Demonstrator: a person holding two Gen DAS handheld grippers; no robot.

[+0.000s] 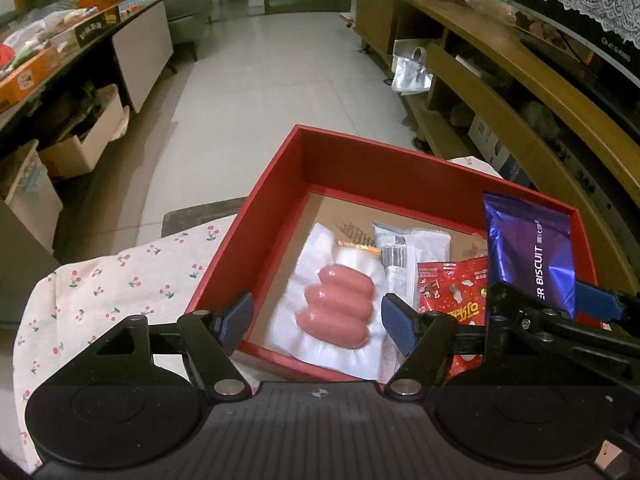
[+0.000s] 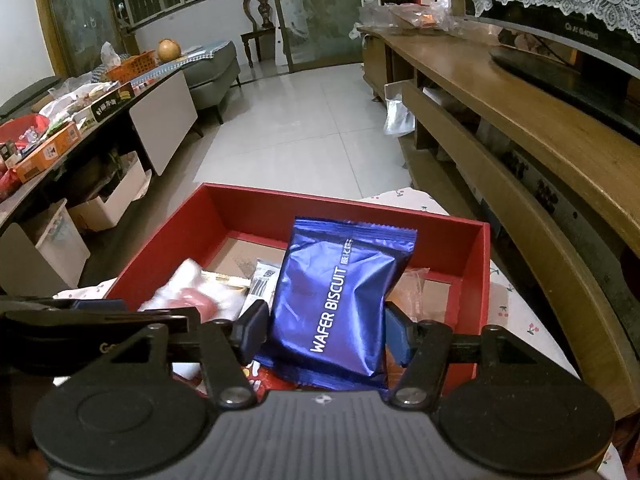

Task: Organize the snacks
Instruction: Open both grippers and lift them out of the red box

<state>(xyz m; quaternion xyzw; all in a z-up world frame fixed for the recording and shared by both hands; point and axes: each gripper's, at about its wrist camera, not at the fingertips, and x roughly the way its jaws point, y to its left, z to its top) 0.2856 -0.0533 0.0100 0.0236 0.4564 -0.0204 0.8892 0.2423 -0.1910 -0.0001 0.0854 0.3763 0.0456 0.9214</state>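
Note:
A red box [image 1: 260, 196] stands on a cherry-print cloth [image 1: 100, 296]. Inside lie a white pack of pink sausages [image 1: 336, 304], a clear-wrapped snack [image 1: 404, 256] and a red snack bag [image 1: 452, 288]. My left gripper [image 1: 316, 320] is open and empty, above the box's near edge over the sausages. My right gripper [image 2: 326, 328] is shut on a blue wafer biscuit packet [image 2: 340, 296] and holds it upright over the red box [image 2: 472, 264]. The packet [image 1: 528, 256] and right gripper [image 1: 536, 300] also show in the left wrist view, over the box's right side.
A wooden TV cabinet [image 2: 520, 92] runs along the right. A low table [image 2: 100, 108] with boxes and snacks stands at the left. White tiled floor [image 1: 280, 72] lies beyond the box. A grey sofa [image 2: 216, 68] stands at the back.

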